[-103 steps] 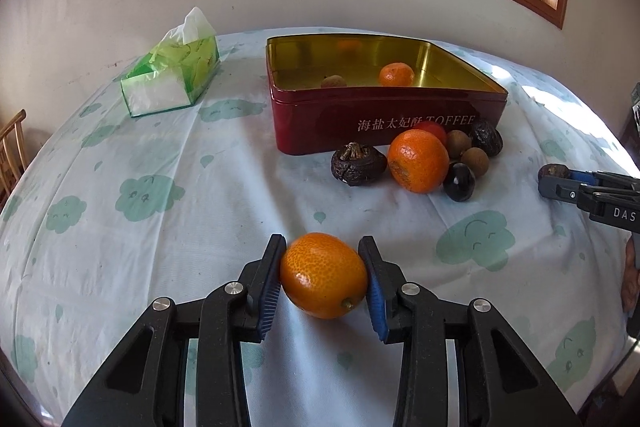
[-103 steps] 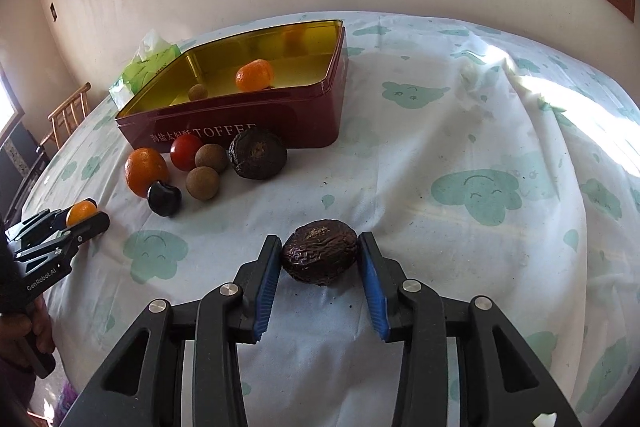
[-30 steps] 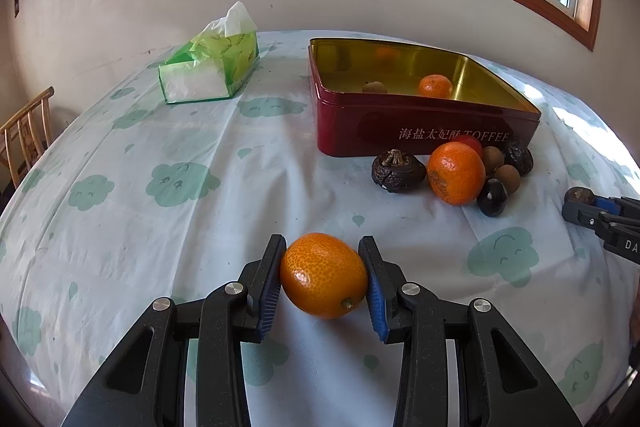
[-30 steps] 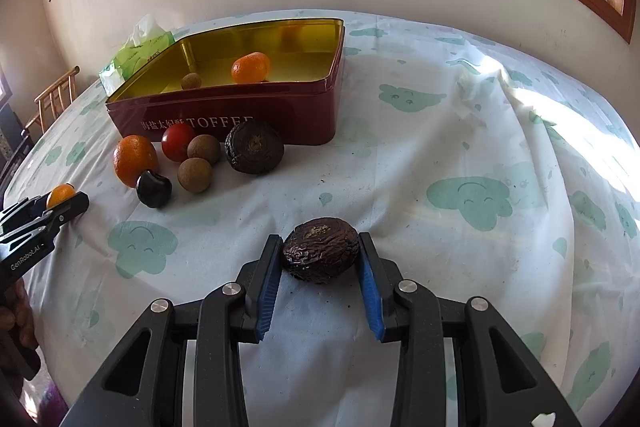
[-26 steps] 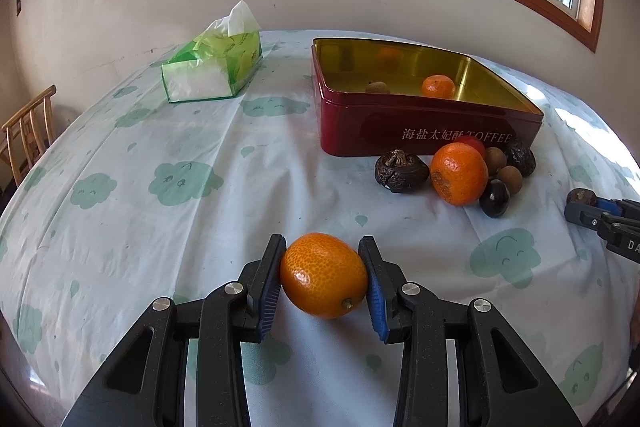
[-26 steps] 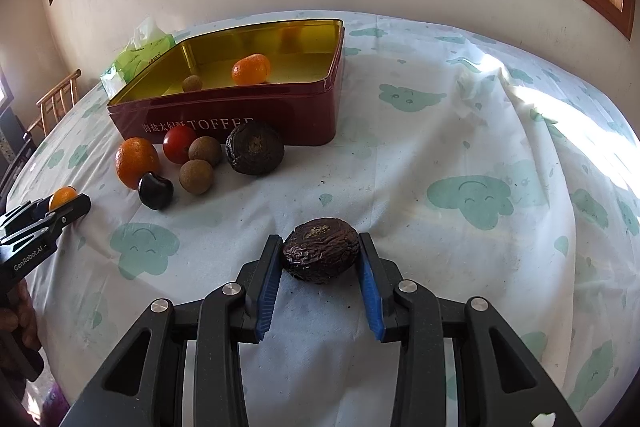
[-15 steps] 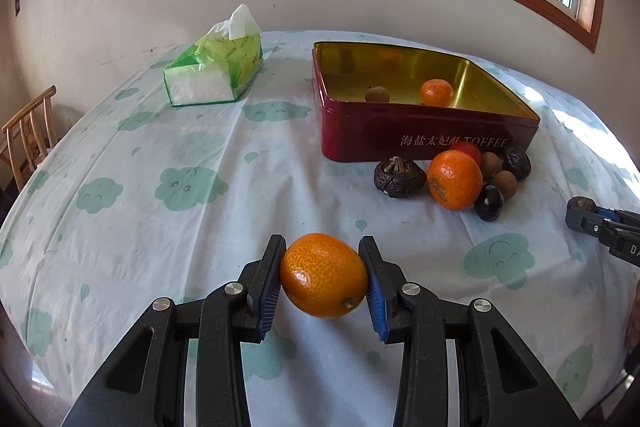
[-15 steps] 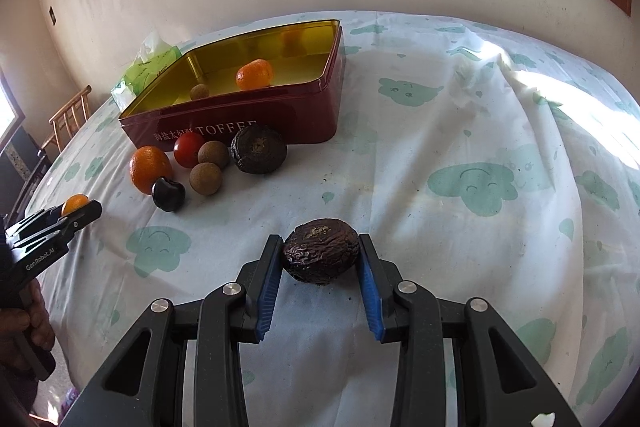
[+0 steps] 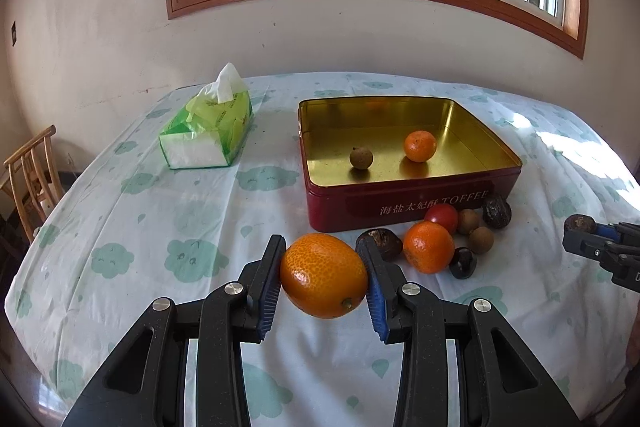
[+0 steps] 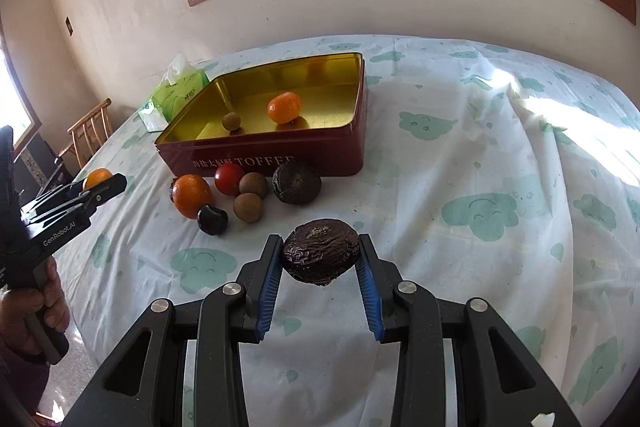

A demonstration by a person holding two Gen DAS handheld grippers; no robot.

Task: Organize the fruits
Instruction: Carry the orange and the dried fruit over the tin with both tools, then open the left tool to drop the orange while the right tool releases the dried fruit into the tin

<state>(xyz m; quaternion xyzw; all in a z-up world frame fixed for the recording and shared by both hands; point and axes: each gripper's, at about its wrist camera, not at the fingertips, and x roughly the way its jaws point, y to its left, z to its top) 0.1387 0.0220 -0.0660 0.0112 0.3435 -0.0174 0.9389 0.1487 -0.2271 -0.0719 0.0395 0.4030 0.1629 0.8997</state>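
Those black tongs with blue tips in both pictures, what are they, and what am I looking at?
No robot here: a person holds a hand-held gripper in each hand, each with a camera looking along its fingers. The left gripper is shut on an orange citrus fruit; the right gripper is shut on a wrinkled dark purple fruit. On the cloud-print tablecloth stands a red toffee tin with a gold inside, holding two fruits, with more loose fruit in front and a green tissue pack beside it.

Cloud-print tablecloth [image 9: 120, 227], red toffee tin [image 9: 400, 203] (gold inside), tissue pack [image 9: 208, 131], loose fruits [image 10: 248, 193] beside tin
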